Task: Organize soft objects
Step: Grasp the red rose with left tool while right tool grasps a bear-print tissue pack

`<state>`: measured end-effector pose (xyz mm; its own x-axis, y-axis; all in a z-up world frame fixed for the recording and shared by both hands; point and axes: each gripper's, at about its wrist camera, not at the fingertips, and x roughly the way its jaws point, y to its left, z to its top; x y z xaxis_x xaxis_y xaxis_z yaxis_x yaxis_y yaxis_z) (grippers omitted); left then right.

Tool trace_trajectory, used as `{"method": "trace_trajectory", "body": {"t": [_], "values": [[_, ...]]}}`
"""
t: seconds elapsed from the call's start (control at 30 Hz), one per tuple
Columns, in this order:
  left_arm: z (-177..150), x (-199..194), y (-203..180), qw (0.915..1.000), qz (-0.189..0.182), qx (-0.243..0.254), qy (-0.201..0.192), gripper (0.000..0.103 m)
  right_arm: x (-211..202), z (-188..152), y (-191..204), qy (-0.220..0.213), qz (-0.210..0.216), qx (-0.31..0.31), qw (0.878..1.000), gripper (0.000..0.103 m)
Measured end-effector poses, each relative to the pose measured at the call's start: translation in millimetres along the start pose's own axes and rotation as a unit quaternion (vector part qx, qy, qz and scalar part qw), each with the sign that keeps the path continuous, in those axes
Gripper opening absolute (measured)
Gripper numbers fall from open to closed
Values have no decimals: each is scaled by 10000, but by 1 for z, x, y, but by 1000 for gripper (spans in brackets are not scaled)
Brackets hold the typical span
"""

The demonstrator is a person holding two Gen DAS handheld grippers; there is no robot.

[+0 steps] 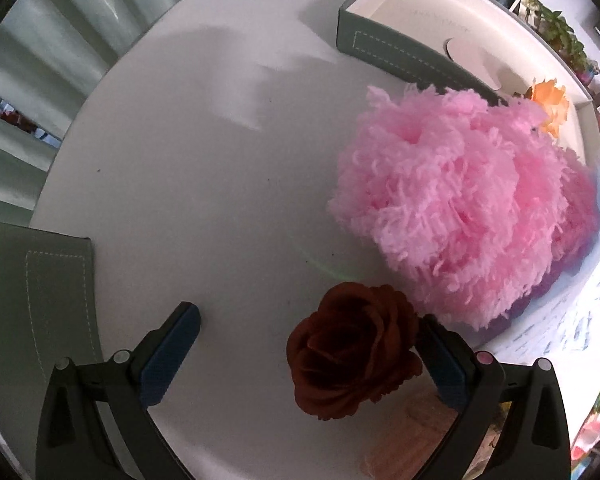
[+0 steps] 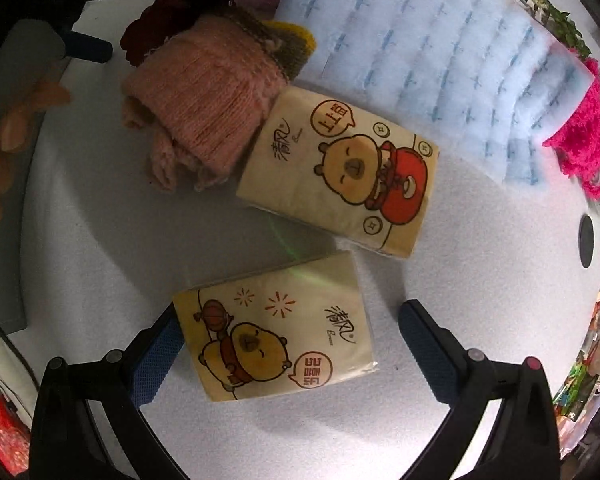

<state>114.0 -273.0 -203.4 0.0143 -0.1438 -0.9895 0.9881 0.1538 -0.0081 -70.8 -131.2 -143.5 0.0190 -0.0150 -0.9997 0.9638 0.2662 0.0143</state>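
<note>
Dark red fabric rose [image 1: 354, 350] sits between the fingers of the left gripper [image 1: 310, 344], jaws wide; its right side touches the right finger [image 1: 446, 364], clear gap to the left finger, so nothing is clamped yet. Pink pom-pom [image 1: 460, 204] lies just beyond on the counter [image 1: 188, 160], leaning against the open box [image 1: 384, 46], where an orange flower [image 1: 550, 102] already lies. Right gripper [image 2: 288, 344] also wide, straddling the near tissue pack [image 2: 276, 324]; left finger touches or nearly touches the pack edge, right finger apart. Second pack [image 2: 340, 176] lies further out, touching a pink knit piece [image 2: 204, 100]. Likely step: pre-grasp on rose and pack. Next: centre each, close gently, carry to the box; petals will crush, pack film may slip. Rose stem, if any, hidden. Box far end cut off. Can't tell whether either item is resting on the counter or lifted.
</note>
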Motion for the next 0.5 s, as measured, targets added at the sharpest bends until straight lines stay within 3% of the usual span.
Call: {"method": "trace_trajectory", "body": {"t": [0.13,0.2,0.23,0.27,0.33,0.37,0.5], "values": [[8,2,-5,9996,-10,77,289,99,5,4,9,236,-36,-74,9997,103],[11,-2,-10,9994,-44,279,195,84,3,5,9,222,-35,-61,9997,95],[8,-7,-12,9991,-60,395,167,70,0,5,10,174,-31,-55,9998,91],[8,-10,-16,9985,-83,526,150,54,-7,5,10,115,-33,-54,9999,81],[7,-14,-20,9974,-146,674,220,40,-9,4,9,157,36,-45,9999,79],[7,-15,-19,9975,-173,638,265,36,-10,4,9,158,22,-65,9999,79],[-3,-34,-11,9980,-255,543,195,36,-15,-6,-2,140,99,6,9999,79]]}}
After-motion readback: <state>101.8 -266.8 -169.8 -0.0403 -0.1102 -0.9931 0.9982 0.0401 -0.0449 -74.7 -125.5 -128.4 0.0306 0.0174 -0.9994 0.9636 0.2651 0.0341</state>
